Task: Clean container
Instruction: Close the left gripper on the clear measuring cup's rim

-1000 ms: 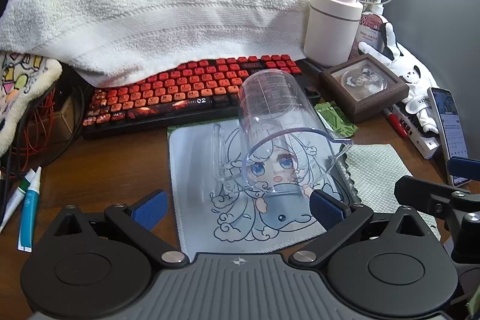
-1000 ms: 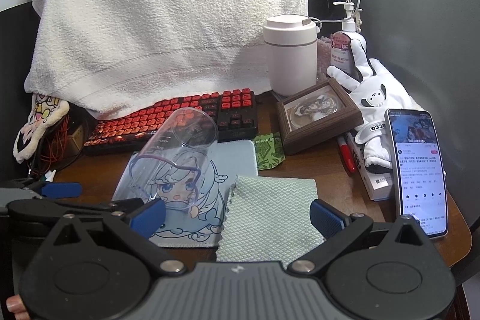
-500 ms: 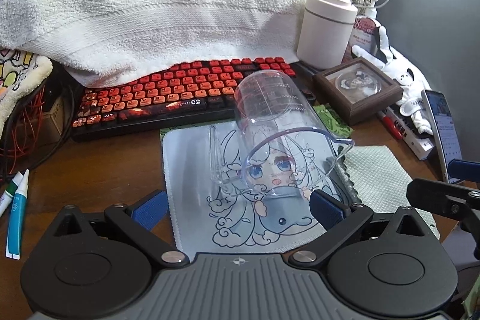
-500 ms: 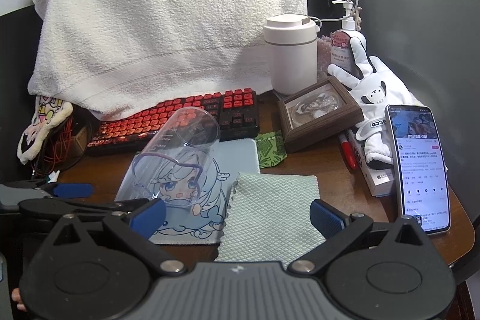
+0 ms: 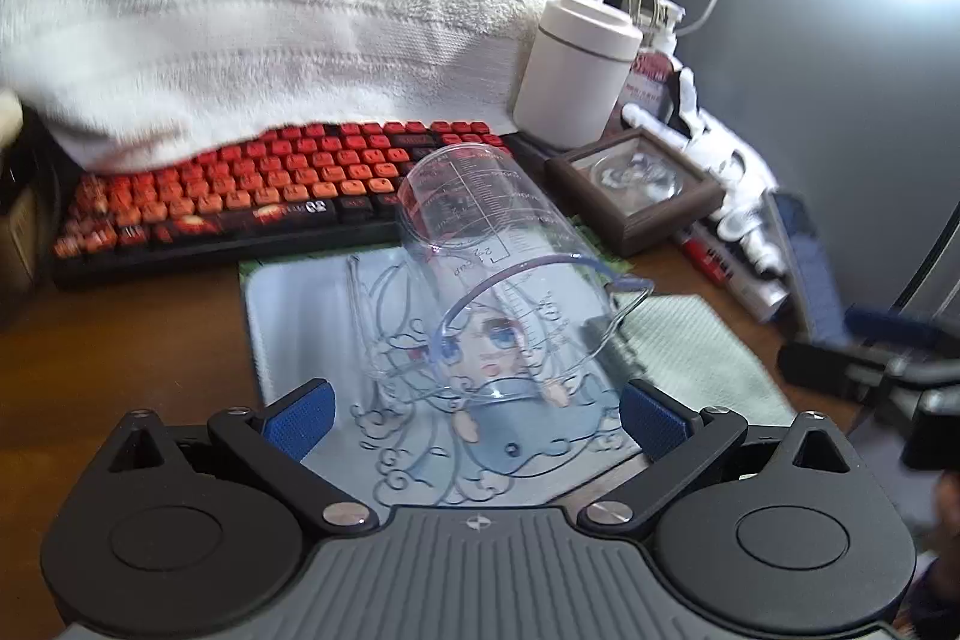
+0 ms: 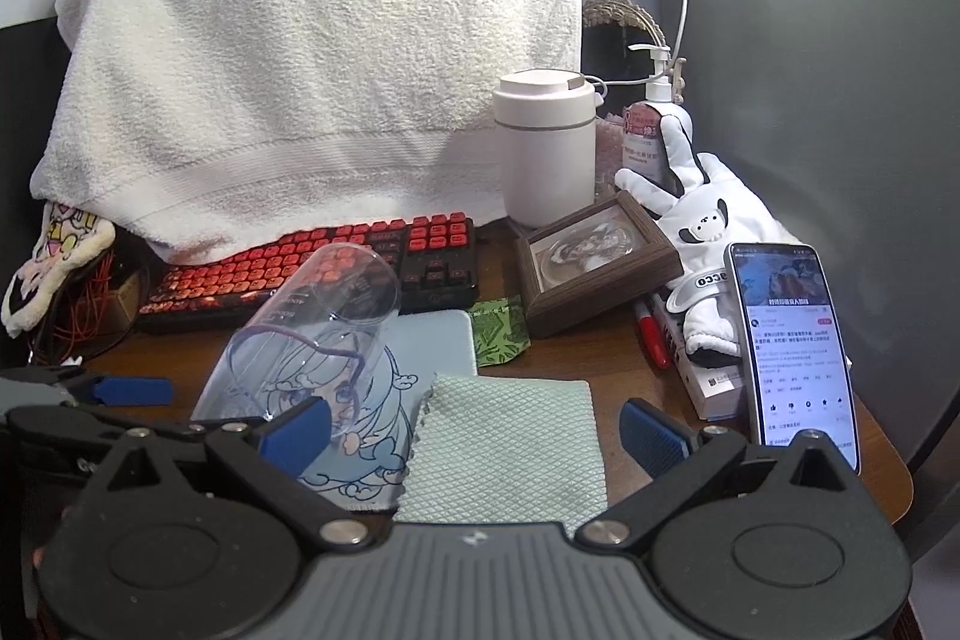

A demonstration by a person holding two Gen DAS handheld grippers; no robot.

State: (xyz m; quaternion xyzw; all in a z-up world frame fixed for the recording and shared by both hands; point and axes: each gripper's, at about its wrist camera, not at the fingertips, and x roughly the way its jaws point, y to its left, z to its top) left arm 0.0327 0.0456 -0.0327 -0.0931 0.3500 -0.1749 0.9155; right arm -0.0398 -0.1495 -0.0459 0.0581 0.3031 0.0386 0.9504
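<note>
- The clear measuring cup (image 5: 510, 280) is lying on its side on the cartoon mouse pad (image 5: 312, 328), open mouth facing the cameras, bottom pointing back at the red keyboard (image 5: 240, 196).
- The left gripper (image 5: 474, 415) is sitting wide open just in front of the cup's mouth, its 2 blue pads (image 5: 297, 415) either side of the rim and not gripping anything.
- The right gripper (image 6: 474, 427) is also spread wide and holding nothing, hanging over the near edge of the green cloth (image 6: 510, 442).
- That cloth is lying flat just right of the mouse pad, its left edge overlapping it a bit.
- A phone (image 6: 792, 346) with its screen lit is sitting on the right, a brown picture frame (image 6: 594, 262) and a white canister (image 6: 549, 148) behind the cloth.
- A big white towel (image 6: 312, 58) is hanging over the back of the keyboard.
- The left view is coming out a bit blurry.
</note>
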